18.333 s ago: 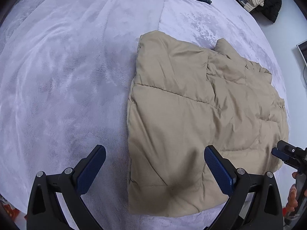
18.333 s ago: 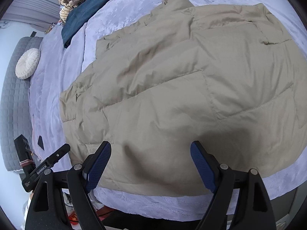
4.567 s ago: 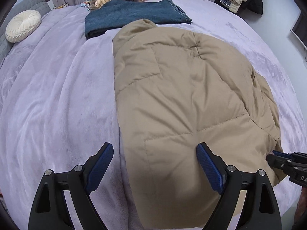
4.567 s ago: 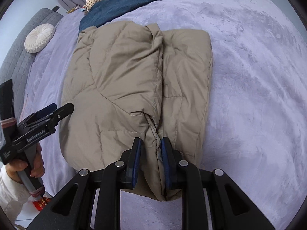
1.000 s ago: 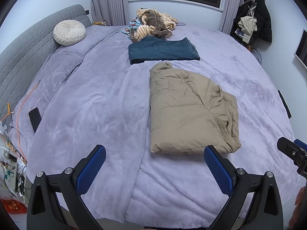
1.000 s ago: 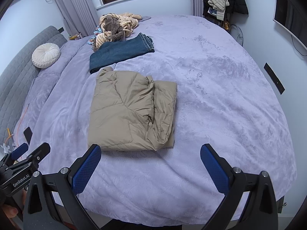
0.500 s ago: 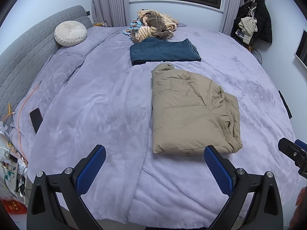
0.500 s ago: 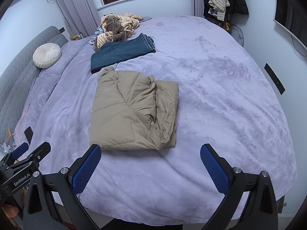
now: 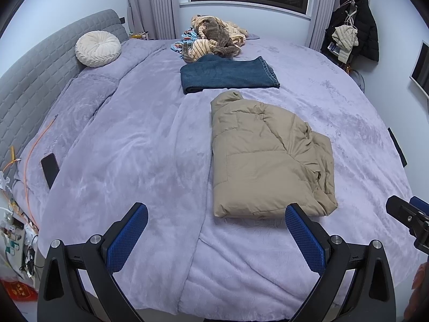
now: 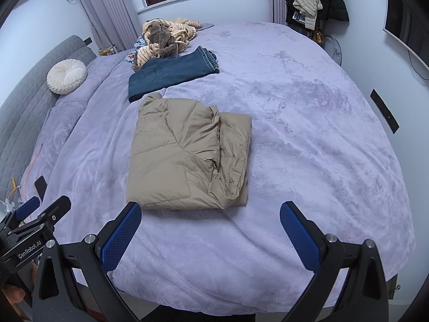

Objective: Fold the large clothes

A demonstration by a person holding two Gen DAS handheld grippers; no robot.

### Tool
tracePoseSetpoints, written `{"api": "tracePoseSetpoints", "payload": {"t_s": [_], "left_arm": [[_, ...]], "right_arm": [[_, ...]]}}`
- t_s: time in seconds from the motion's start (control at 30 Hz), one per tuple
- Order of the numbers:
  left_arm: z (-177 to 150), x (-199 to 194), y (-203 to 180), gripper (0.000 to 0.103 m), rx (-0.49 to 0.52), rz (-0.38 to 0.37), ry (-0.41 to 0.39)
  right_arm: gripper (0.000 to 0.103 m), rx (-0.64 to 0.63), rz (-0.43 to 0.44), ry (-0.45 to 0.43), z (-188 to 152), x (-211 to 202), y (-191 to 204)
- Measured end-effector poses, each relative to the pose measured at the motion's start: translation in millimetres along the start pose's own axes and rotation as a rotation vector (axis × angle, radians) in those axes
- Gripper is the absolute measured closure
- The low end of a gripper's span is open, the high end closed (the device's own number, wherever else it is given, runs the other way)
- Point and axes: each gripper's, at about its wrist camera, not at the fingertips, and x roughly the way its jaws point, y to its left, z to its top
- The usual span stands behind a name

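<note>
A tan puffer jacket (image 9: 265, 155) lies folded into a compact rectangle on the lilac bed (image 9: 134, 147); it also shows in the right wrist view (image 10: 187, 153). My left gripper (image 9: 214, 237) is open and empty, held back over the bed's near edge, short of the jacket. My right gripper (image 10: 210, 234) is open and empty too, just short of the jacket's near edge. Each gripper shows at the side of the other's view.
Folded blue jeans (image 9: 228, 76) lie behind the jacket, with a heap of striped clothes (image 9: 214, 40) beyond. A round cream cushion (image 9: 97, 49) leans on the grey headboard. A dark phone (image 9: 50, 167) lies at the bed's left edge. Coats (image 9: 354, 37) hang at the right wall.
Both grippers let go of the jacket and pulled well back from the bed. In the last second the views barely shift.
</note>
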Motion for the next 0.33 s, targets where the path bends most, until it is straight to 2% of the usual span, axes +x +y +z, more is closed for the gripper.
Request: {"api": "tracePoseSetpoints", "payload": {"t_s": [0.33], "left_arm": [[3.4,0.0,-0.9,0.001,0.003,-0.005,-0.010]], "right_arm": [[0.000,0.004,-0.002,0.000,-1.6,-0.4,1.5]]}}
